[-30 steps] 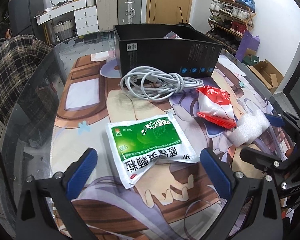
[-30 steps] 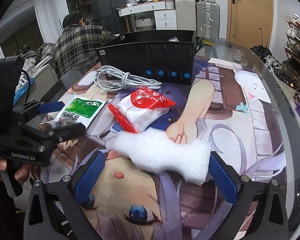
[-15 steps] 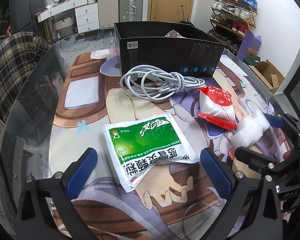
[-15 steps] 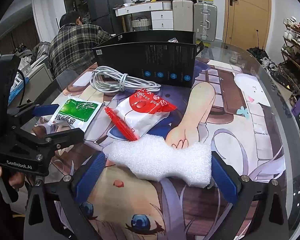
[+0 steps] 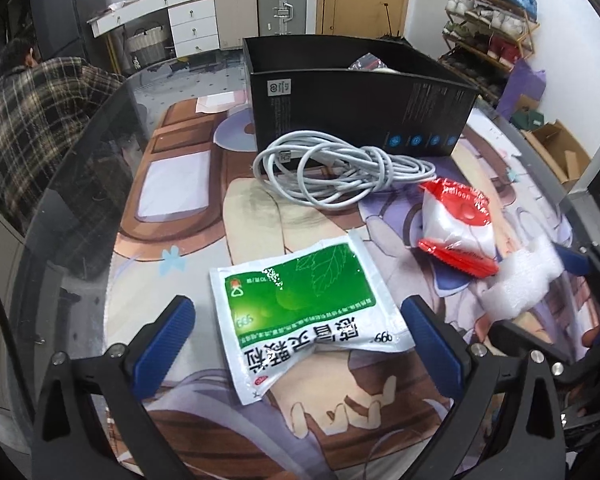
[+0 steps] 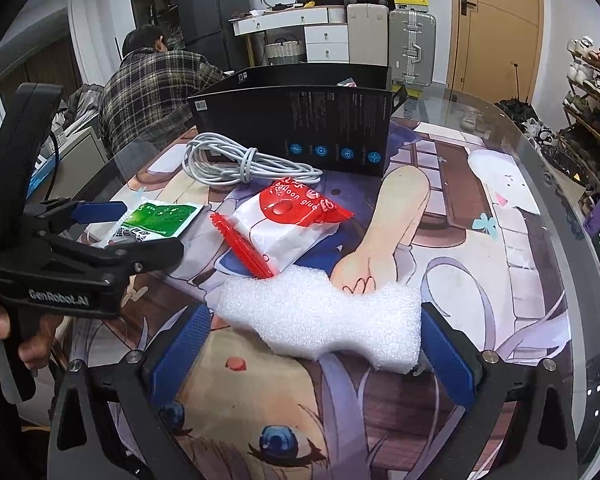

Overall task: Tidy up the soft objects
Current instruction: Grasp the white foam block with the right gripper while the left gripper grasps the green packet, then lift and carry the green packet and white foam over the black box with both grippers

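A green and white sachet [image 5: 300, 312] lies flat on the printed mat, its near end between the blue pads of my open left gripper [image 5: 300, 344]. A white foam piece [image 6: 324, 320] lies across the gap of my open right gripper [image 6: 314, 356], reaching almost from pad to pad. Beside it is a red and white packet [image 6: 288, 228]. The foam [image 5: 520, 280] and packet [image 5: 456, 224] also show in the left wrist view, at the right. My left gripper [image 6: 140, 232] appears at the left of the right wrist view, over the sachet [image 6: 160, 220].
An open black box [image 5: 360, 92] stands at the back of the table with a coiled white cable [image 5: 340, 176] in front of it. A person in a plaid shirt [image 6: 152, 92] sits beyond the table's left rim. The glass edge [image 6: 560, 208] curves round on the right.
Both grippers have crept forward. The sachet now reaches between the left pads, and the foam sits deeper between the right pads. Nothing on the table has moved.
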Available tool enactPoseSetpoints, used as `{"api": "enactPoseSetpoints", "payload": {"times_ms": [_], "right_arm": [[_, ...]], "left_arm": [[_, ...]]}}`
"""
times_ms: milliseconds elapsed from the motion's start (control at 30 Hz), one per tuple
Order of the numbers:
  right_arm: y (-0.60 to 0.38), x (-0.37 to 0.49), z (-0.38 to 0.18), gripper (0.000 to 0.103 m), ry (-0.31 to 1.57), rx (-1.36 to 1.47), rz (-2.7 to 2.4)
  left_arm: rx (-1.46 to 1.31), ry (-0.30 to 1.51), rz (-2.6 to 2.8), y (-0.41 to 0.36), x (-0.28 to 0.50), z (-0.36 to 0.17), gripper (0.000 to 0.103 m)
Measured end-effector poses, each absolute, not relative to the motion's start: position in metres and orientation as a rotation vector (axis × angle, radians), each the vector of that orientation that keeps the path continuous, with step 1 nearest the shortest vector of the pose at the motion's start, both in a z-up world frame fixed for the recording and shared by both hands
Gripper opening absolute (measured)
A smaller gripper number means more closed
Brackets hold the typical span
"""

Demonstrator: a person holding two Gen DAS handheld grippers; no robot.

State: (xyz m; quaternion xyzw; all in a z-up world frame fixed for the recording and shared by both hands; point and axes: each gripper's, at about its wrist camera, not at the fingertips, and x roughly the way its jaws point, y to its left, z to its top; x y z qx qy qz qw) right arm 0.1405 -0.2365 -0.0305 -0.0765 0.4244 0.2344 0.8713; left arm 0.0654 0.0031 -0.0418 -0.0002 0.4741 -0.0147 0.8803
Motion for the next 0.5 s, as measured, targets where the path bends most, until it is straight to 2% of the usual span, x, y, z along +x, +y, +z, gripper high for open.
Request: {"api": "enactPoseSetpoints", "payload": {"times_ms": [100, 267, 500], "right_arm": [[-0.235, 0.141, -0.031, 0.102, 0.883, -0.159, 0.477], [-0.233, 0.14, -0.031, 0.102, 0.882, -0.176, 0.477], [-0.233, 0.139, -0.03, 0.101, 0.877, -0.165, 0.489]], "left_arm": [[-0.004, 0.976, -0.023, 0.003, 0.065, -0.042, 0.101], [0.006, 0.946, -0.043, 0.006, 0.057, -0.037, 0.076], [0.025, 0.907, -0.092, 0.005, 0.047, -0.033, 0.058]]}}
